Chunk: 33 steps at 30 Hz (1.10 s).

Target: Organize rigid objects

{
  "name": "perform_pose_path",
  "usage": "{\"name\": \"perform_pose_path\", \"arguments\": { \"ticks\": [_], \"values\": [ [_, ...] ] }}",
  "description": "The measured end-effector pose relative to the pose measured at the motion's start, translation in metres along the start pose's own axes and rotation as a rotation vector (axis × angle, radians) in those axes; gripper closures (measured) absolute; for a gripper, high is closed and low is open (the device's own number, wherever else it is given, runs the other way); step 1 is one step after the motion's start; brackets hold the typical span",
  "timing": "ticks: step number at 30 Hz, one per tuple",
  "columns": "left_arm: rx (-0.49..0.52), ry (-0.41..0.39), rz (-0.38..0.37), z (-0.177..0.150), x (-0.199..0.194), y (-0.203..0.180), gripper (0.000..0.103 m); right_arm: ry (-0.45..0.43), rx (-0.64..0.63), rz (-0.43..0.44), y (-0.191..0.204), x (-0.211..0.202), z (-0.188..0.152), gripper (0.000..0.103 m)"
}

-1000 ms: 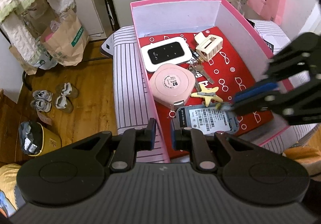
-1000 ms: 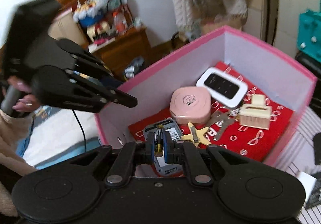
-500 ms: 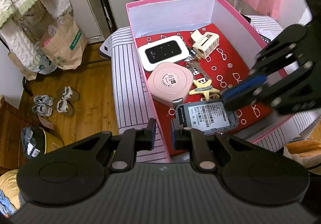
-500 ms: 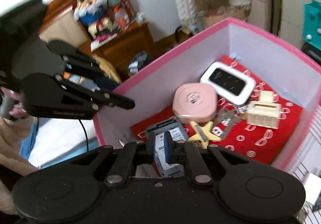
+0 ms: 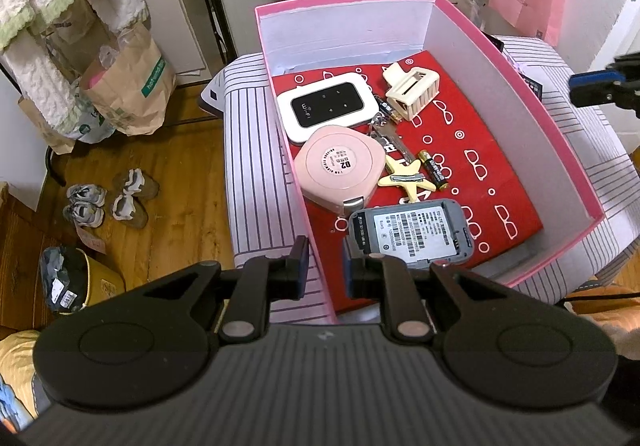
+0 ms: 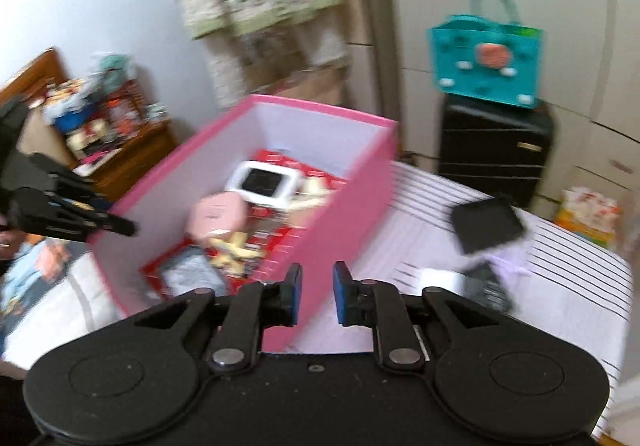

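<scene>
So the pink box [image 5: 560,134] sits open with a red liner, everything lying flat inside. White wifi router [image 5: 328,108] and cream hair clip [image 5: 412,90] toward the far wall; pink round case [image 5: 340,170], keys [image 5: 394,138], star clip [image 5: 406,178] and battery [image 5: 434,170] mid-box. Grey device [image 5: 412,234] label-up by the near edge.

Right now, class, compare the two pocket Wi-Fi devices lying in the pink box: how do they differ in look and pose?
The white Wi-Fi device lies face up, its black screen showing; the grey device lies back up, with a printed barcode label showing. The white one sits toward the far wall of the pink box; the grey one sits at the near end. Both are rounded rectangles lying flat on the red lining.
</scene>
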<state>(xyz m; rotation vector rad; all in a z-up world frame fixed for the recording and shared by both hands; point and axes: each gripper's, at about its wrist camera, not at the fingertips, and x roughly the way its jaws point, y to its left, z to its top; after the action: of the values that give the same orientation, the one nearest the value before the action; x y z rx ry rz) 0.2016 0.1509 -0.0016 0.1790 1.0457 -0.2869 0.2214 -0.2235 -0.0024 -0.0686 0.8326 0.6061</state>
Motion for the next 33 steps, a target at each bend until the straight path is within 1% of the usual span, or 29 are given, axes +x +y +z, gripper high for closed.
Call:
{"name": "perform_pose_path", "arguments": {
  "ticks": [3,6,8,10,11,13,19,23,25,27,29,31,32,33],
  "values": [
    [-0.011,-0.003,0.003,-0.001,0.0,0.0,0.088,0.008,0.036,-0.083,-0.019,-0.002,-0.015,0.077],
    [-0.026,-0.006,0.003,-0.001,0.001,0.0,0.087,0.034,0.051,-0.178,-0.034,0.005,-0.034,0.072],
    [-0.033,-0.004,0.003,0.0,0.001,0.0,0.087,0.053,0.062,-0.215,-0.044,0.012,-0.045,0.068],
    [-0.038,-0.002,0.007,0.0,0.002,0.0,0.087,0.065,0.069,-0.235,-0.053,0.019,-0.055,0.065],
    [-0.04,-0.002,0.008,0.001,0.002,0.0,0.087,0.066,0.067,-0.24,-0.056,0.023,-0.059,0.064],
    [-0.046,0.0,0.01,0.002,0.003,-0.001,0.087,0.072,0.075,-0.233,-0.064,0.03,-0.066,0.058],
    [-0.047,0.012,0.032,0.003,0.007,-0.004,0.086,0.085,0.155,-0.14,-0.08,0.05,-0.075,0.055],
    [-0.041,0.018,0.045,0.004,0.007,-0.007,0.086,0.077,0.11,-0.16,-0.076,0.058,-0.07,0.049],
    [-0.043,0.017,0.042,0.004,0.007,-0.006,0.085,0.071,0.082,-0.162,-0.073,0.062,-0.068,0.042],
    [-0.049,0.014,0.04,0.004,0.007,-0.006,0.085,0.061,0.033,-0.179,-0.066,0.068,-0.067,0.038],
    [-0.051,0.013,0.04,0.004,0.007,-0.006,0.085,0.047,-0.011,-0.205,-0.057,0.073,-0.067,0.037],
    [-0.055,0.013,0.039,0.004,0.006,-0.006,0.085,0.037,0.004,-0.197,-0.057,0.073,-0.067,0.036],
    [-0.055,0.011,0.039,0.004,0.007,-0.006,0.085,0.033,0.008,-0.197,-0.057,0.073,-0.067,0.039],
    [-0.052,0.011,0.039,0.004,0.006,-0.006,0.085,0.028,0.006,-0.207,-0.058,0.072,-0.068,0.051]
  ]
}}
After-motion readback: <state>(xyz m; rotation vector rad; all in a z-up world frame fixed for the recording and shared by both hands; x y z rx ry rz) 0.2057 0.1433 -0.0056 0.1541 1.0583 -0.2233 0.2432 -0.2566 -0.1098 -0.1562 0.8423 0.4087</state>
